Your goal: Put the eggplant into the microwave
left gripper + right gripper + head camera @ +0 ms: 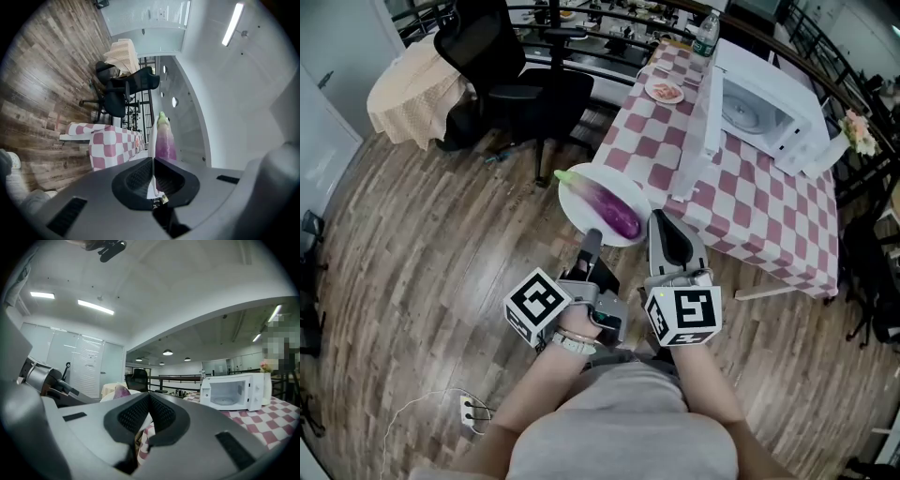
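Note:
A purple eggplant [614, 211] with a green stem lies on a white plate [579, 195], held in the air off the table's near-left corner. My left gripper [592, 236] is shut on the plate's near rim; in the left gripper view the thin rim [152, 140] runs between the closed jaws, with the eggplant [164, 139] beyond. My right gripper [672, 236] is shut with nothing in it, just right of the plate. The white microwave [764, 111] stands on the table with its door [710, 105] swung open; the right gripper view shows its empty cavity [230, 392].
The table [769, 211] has a pink and white check cloth, a small dish of food [665, 91] and a bottle [705, 33]. A black office chair [516, 80] and a round cloth-covered table [411, 94] stand on the left. A power strip [472, 411] lies on the wooden floor.

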A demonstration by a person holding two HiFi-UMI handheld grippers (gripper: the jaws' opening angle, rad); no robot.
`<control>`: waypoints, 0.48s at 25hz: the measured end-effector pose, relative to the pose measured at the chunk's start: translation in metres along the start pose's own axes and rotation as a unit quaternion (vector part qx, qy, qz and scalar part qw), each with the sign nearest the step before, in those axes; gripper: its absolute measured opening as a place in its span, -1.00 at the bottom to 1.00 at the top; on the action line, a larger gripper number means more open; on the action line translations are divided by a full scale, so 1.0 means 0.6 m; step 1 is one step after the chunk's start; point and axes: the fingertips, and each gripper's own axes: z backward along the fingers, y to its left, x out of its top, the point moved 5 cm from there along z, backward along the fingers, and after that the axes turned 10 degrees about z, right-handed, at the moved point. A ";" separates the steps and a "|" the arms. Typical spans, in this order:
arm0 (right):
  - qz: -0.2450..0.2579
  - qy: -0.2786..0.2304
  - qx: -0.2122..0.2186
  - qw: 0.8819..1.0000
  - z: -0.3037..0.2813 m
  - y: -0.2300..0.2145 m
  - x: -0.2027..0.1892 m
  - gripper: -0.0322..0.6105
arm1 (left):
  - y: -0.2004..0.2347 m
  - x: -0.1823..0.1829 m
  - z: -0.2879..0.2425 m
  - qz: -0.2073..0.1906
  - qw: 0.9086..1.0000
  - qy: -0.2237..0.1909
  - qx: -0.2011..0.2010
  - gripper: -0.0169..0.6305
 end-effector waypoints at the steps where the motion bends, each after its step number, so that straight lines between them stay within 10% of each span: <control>1: 0.000 0.003 -0.005 1.000 0.004 -0.007 -0.002 -0.82 | 0.001 -0.008 -0.005 0.001 1.000 0.007 0.001 -0.90; 12: -0.007 0.028 -0.076 0.997 0.050 -0.101 -0.034 -0.82 | 0.013 -0.103 -0.074 0.005 0.996 0.089 0.017 -0.90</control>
